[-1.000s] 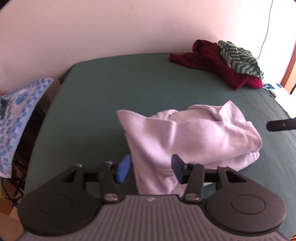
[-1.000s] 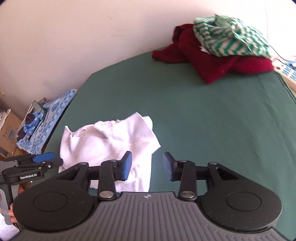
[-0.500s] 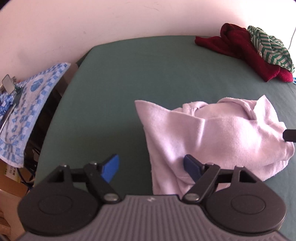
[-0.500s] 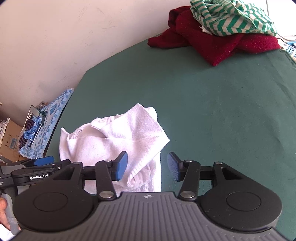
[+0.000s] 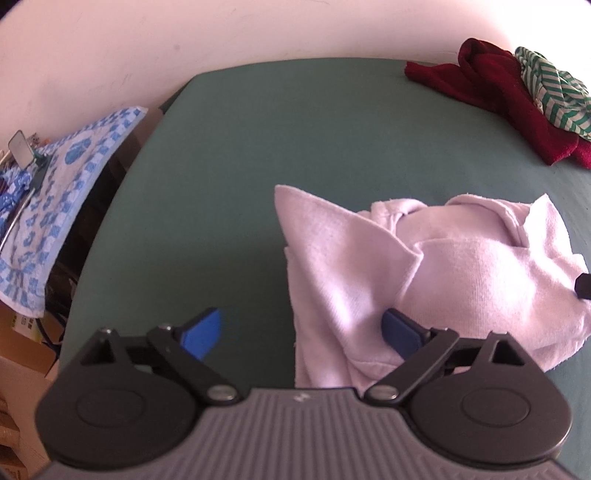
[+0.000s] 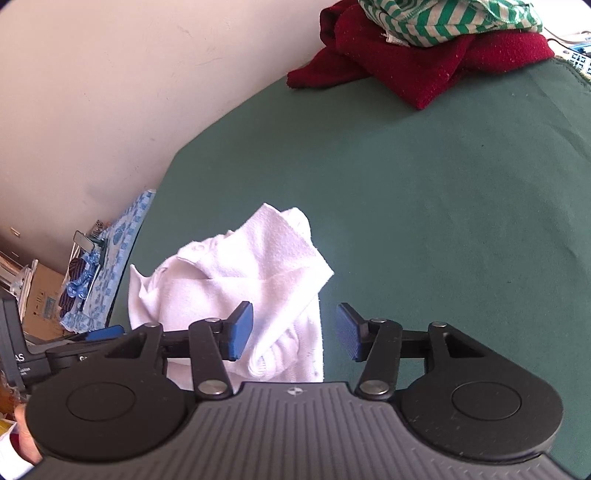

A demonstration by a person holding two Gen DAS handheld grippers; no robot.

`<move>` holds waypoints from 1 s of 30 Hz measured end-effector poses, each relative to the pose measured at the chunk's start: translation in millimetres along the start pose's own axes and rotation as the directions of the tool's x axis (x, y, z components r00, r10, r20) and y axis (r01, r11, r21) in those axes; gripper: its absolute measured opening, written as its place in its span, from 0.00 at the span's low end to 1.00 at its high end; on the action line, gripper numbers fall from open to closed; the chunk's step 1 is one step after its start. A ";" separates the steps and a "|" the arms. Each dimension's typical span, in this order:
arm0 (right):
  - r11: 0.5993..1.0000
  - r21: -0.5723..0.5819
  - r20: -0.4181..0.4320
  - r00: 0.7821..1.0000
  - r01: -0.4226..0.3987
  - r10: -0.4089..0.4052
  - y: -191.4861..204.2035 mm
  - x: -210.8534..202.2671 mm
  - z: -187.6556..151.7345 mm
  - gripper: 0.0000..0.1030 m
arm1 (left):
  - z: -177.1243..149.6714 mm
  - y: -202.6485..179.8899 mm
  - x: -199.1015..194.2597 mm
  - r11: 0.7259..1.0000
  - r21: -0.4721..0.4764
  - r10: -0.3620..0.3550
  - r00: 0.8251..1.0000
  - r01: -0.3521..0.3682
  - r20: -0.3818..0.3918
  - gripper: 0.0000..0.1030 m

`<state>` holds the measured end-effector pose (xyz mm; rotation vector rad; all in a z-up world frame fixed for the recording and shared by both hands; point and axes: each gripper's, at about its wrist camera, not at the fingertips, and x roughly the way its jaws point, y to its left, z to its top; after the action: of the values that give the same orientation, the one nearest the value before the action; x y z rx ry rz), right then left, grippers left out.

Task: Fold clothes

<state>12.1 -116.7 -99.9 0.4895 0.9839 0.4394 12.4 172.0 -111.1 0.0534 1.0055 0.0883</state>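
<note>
Your green bed (image 5: 332, 129) fills both views, with a red garment (image 6: 424, 70) and a striped one (image 6: 443, 14) heaped together at its far corner against the wall, well apart from your work. The white garment (image 5: 424, 266) lies bunched and half-folded near you on the bed, its layers loose and one corner sticking out toward the bed's left side. Your left gripper (image 5: 301, 328) has just been opening and now stands spread wide, its right finger over the cloth and its left over bare sheet, pinching nothing. Your right gripper (image 6: 293, 332) has also just been opening, though only a little of late, and is parted about halfway over the garment's near right edge; its pads do not press the cloth. The risk from here is a bad pinch: if you close on this lump you could catch several layers, or the sheet with them, and drag the fold askew. Uneven lifting between your two grippers would likely let the loose corner flop open.
</note>
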 end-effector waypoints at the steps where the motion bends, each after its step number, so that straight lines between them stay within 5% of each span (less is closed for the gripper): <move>1: 1.000 0.005 -0.007 1.000 -0.008 0.008 -0.8 1.8 0.1 0.52 | -0.4 -0.2 0.5 1.000 0.001 0.005 1.000 -0.005 0.000 0.96; 9: 0.999 -0.002 -0.010 0.999 -0.040 0.040 -1.1 2.2 1.3 0.53 | -1.3 4.5 -1.3 1.000 -0.017 -0.002 1.000 0.001 -0.012 0.98; 23: 0.998 0.002 -0.060 0.996 -0.067 0.067 -11.0 -18.8 0.3 0.63 | -12.9 37.9 -11.0 0.976 -0.113 -0.198 0.976 0.188 -0.085 0.99; 30: 0.999 -0.001 -0.095 0.994 -0.049 0.049 -12.1 -22.9 -4.8 0.64 | -27.8 59.0 -17.5 0.979 -0.122 -0.180 0.975 0.165 -0.129 0.99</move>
<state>-1.6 -138.3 -93.7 0.4945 1.0639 0.5119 -23.3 229.1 -106.2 -0.1432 1.1396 -0.0121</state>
